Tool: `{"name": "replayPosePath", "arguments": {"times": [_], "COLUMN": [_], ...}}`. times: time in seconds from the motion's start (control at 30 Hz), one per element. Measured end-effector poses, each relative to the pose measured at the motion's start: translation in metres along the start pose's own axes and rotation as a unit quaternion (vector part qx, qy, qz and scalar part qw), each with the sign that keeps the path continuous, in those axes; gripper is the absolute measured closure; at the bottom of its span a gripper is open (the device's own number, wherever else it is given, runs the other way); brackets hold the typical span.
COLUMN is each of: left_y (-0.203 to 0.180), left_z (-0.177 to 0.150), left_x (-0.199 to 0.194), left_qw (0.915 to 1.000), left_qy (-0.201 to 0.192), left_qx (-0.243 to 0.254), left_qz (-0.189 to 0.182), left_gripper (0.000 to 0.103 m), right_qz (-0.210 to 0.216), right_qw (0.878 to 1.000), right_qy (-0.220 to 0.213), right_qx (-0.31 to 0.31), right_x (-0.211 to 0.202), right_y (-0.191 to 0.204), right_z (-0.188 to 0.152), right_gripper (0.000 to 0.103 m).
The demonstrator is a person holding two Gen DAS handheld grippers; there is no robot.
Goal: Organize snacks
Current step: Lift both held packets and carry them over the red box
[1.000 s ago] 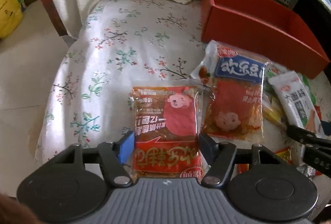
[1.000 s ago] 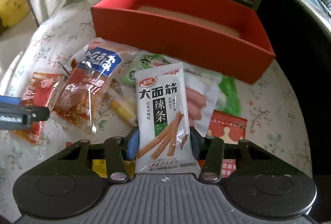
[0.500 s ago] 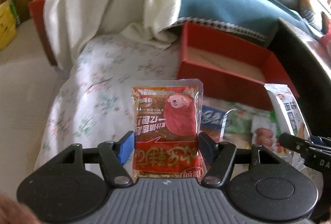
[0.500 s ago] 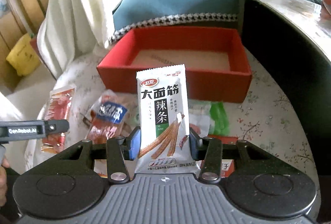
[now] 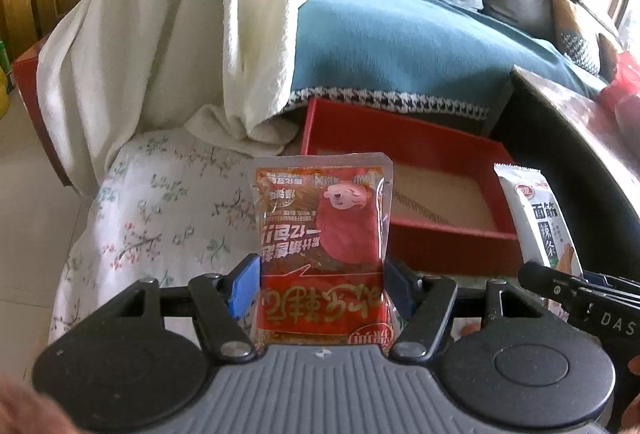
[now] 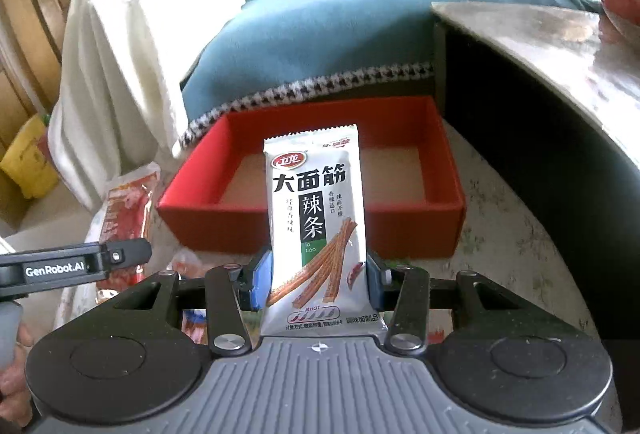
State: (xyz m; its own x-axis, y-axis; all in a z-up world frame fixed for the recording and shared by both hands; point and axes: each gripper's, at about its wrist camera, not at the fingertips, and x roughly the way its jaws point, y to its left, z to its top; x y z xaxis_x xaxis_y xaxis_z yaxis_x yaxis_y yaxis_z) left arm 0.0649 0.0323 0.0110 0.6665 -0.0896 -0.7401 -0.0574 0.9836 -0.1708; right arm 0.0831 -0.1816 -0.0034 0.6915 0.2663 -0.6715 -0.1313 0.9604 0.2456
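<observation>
My left gripper is shut on a red-orange snack packet and holds it upright in the air, in front of the open red box. My right gripper is shut on a white spicy-strip packet, held upright before the same red box. The box shows a bare tan floor. The white packet also shows at the right of the left wrist view, and the red-orange packet at the left of the right wrist view.
The box sits on a floral-cloth table. A white towel and a blue-covered sofa lie behind. A dark table stands at the right. More packets lie low on the cloth.
Both grippers have risen off the table with their packets. The view now looks over the red box and into it; the pile of snacks has dropped below.
</observation>
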Motion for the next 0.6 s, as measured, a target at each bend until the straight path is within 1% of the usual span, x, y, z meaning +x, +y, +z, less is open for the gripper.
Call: {"name": "replayPosePath", "arguments": {"times": [0.27, 0.4, 0.6], "left_y": [-0.013, -0.02, -0.029], "left_z": [0.023, 0.033, 0.044], "left_x": [0.018, 0.024, 0.036], "left_qw": [0.9999, 0.9994, 0.999], "left_qy": [-0.011, -0.024, -0.028], "left_qx": [0.013, 0.024, 0.035], "left_qz": [-0.001, 0.005, 0.007], "left_gripper": [0.044, 0.044, 0.044], "right_qz": [-0.004, -0.006, -0.004], "right_qw": [1.0, 1.0, 0.999], "right_qy": [-0.026, -0.025, -0.032], "right_qx": [0.003, 0.005, -0.005], "right_x": [0.011, 0.021, 0.031], "right_y": [-0.004, -0.009, -0.007], "right_z": [0.015, 0.02, 0.029], "right_gripper": [0.049, 0.049, 0.049]}}
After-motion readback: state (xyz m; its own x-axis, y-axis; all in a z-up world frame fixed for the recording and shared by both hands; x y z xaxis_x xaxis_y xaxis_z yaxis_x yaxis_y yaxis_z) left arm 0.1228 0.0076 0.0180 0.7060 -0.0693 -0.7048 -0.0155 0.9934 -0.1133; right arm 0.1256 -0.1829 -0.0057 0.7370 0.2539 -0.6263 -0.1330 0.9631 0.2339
